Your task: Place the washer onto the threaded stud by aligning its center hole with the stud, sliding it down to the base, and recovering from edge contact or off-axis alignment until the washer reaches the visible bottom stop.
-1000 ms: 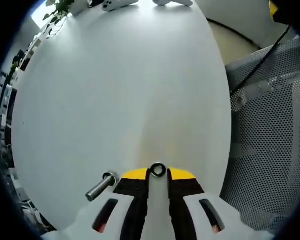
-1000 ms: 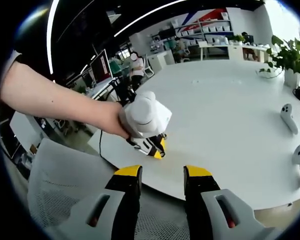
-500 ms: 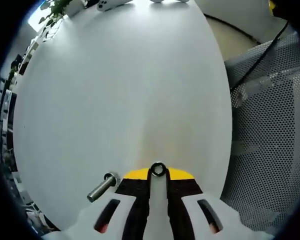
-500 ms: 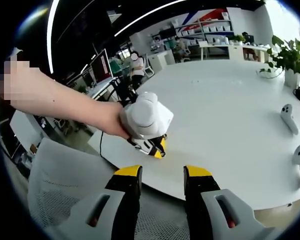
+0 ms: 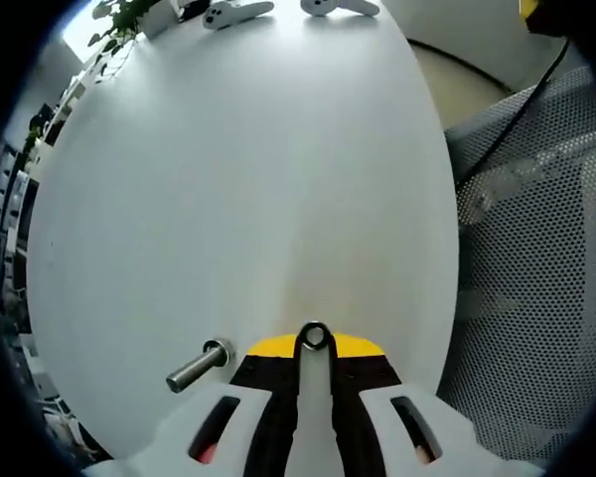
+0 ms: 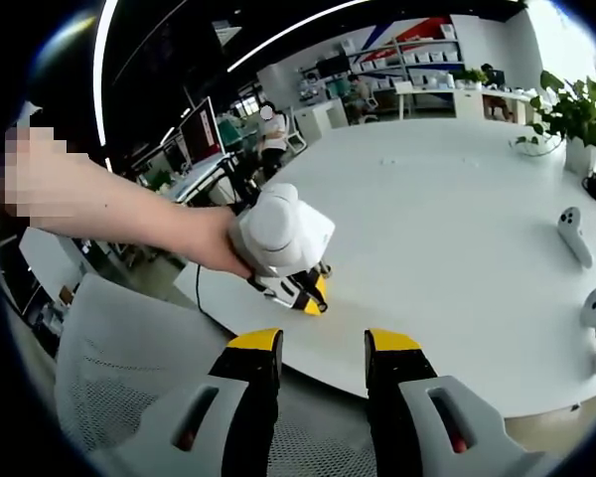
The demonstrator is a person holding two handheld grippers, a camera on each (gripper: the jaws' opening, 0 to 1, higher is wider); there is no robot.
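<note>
Left gripper view shows the left gripper pinching the washer, the stud lying at 8 o'clock unthreaded, so alignment comes next, while the right gripper hangs spread.

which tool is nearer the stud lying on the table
Left. The left tool, shut on the washer, sits right beside the stud; the right tool hangs back off the table edge, open.

White tabletop stretching toward 12 o'clock, mesh chair sitting at 8 o'clock, shelves standing beyond, ceiling light strip glowing at 10 o'clock.
</note>
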